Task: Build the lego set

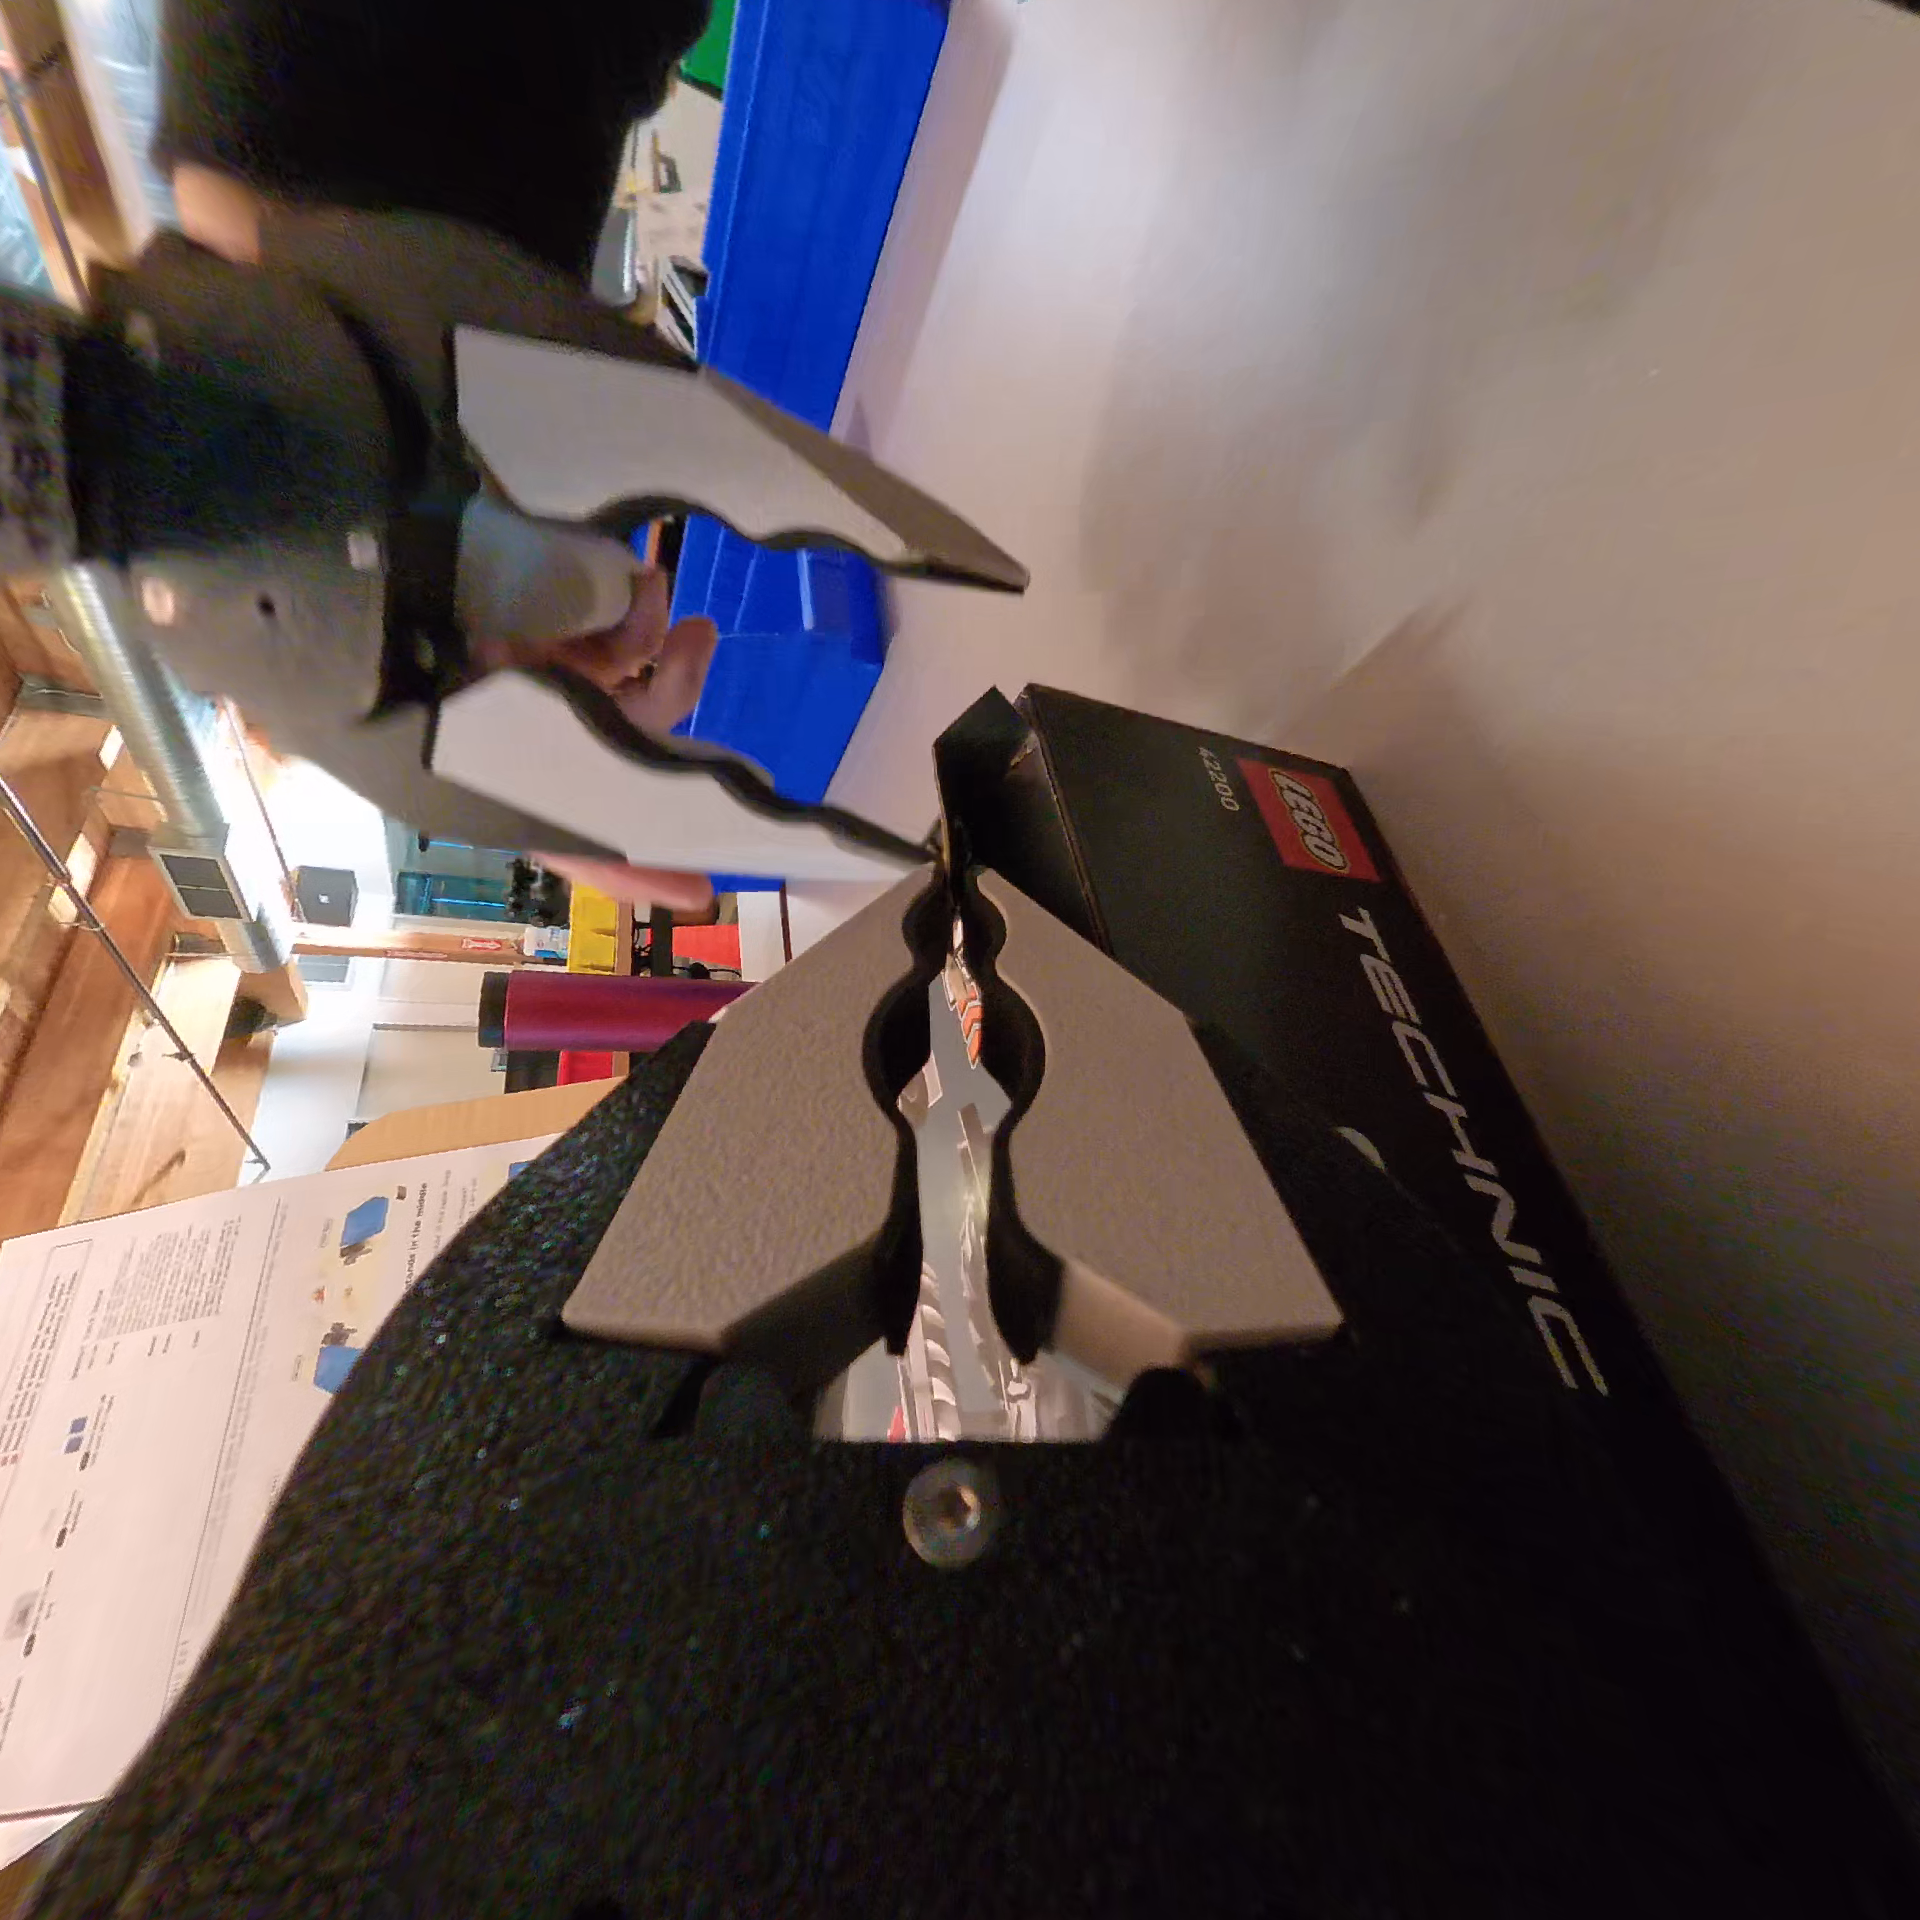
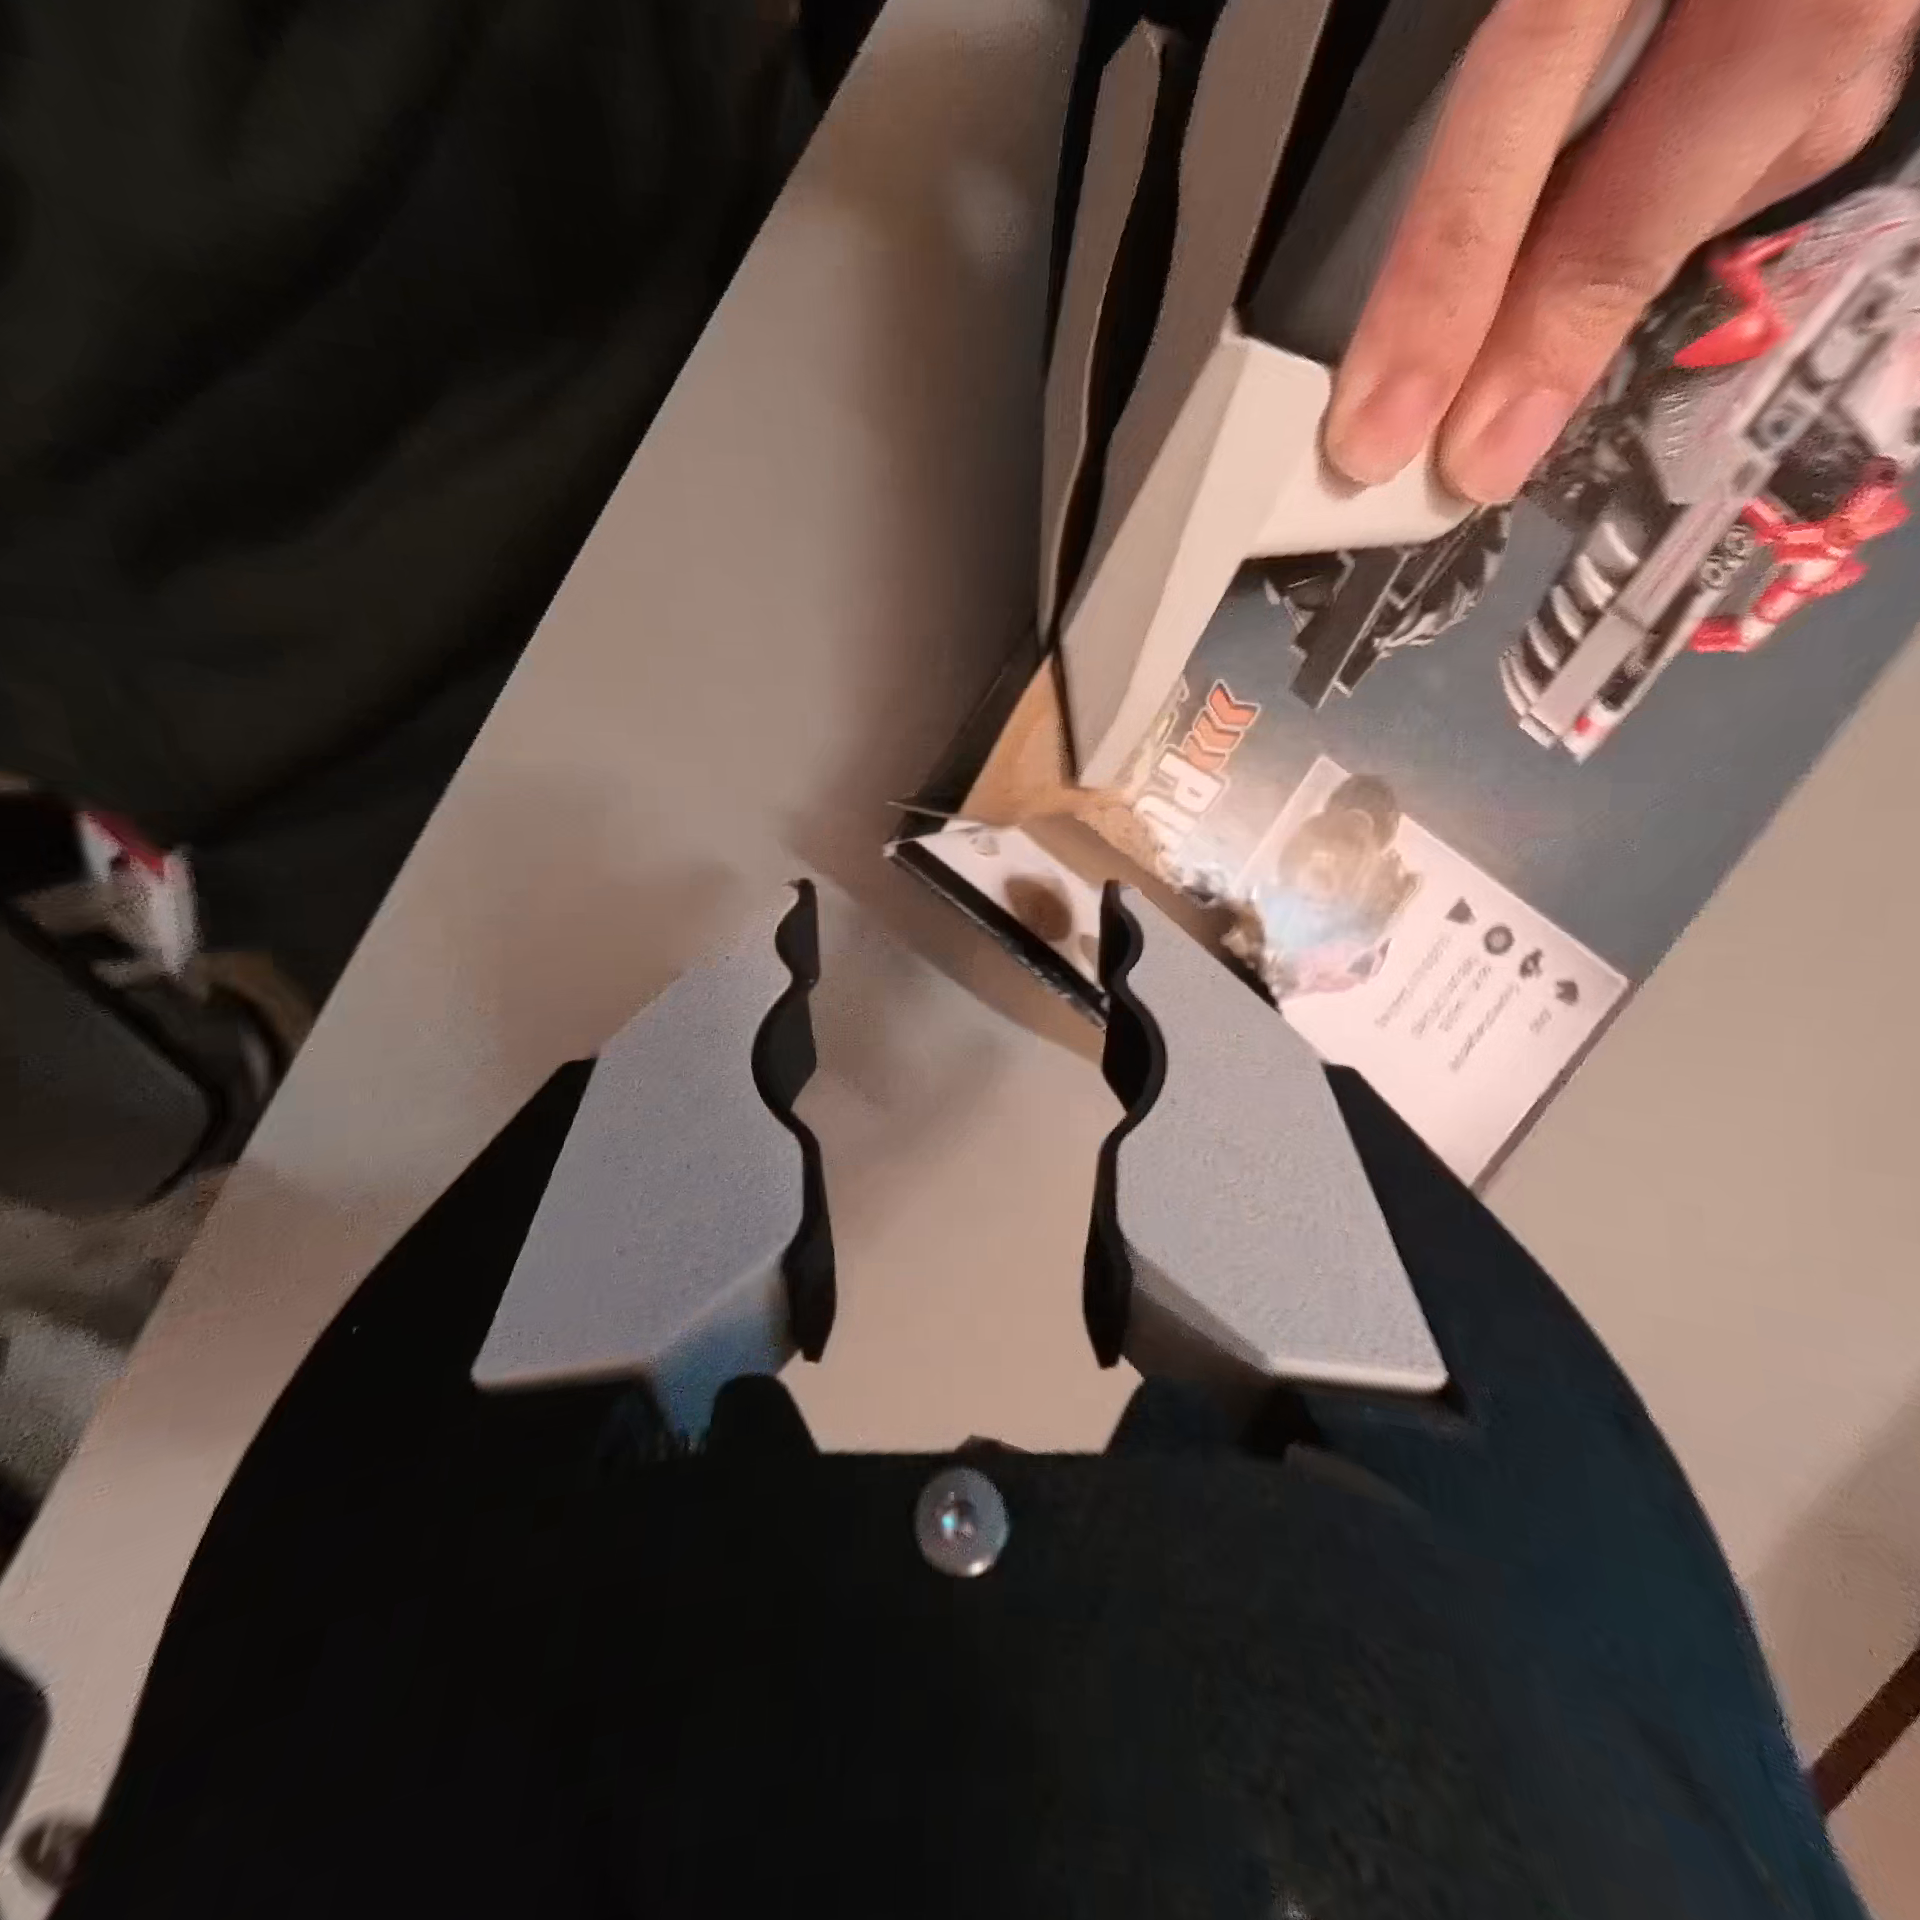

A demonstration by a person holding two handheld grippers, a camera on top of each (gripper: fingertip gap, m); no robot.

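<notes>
We are clamping the left tongs [image 1: 951,883] on the box [image 1: 1351,987] flap, steadying it while the released right tongs [image 2: 956,904] approach its torn end.

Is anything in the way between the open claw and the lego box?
Nothing visible. The right gripper is open just short of the lego box's torn-open end, with only bare table between. The left gripper already pinches the box's flap.

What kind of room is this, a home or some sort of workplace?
Probably a workshop or lab, not a home: blue storage bins on a white table, a bare metal duct on the wooden ceiling, and printed instruction sheets laid out.
</notes>
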